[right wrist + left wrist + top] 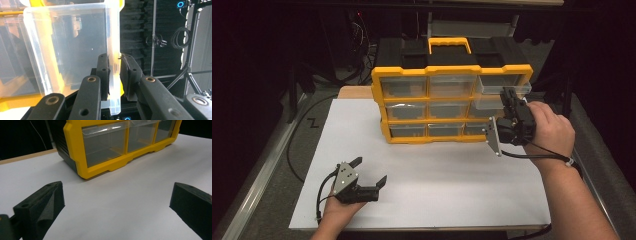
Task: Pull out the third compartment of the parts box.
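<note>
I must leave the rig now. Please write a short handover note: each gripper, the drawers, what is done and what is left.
Right gripper: shut on the front wall of the clear drawer, middle row, right column of the yellow organizer.
Left gripper: open, holding nothing, on the white table.
Done: drawer gripped and standing partly out; the one above it also stands out.
Left: probably pull it further out.

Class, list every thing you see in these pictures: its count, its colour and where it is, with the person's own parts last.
Drawer cabinet: one, yellow frame, black body, standing at the far side of the white sheet.
Clear drawers: nine, transparent, in three rows of three; the top right drawer is pulled partly out.
White sheet: one, covering the table top.
Left claw: one, black, open, resting low on the sheet.
Right claw: one, black, shut on the top right drawer's wall.
Hands: two, one holding each claw.
</note>
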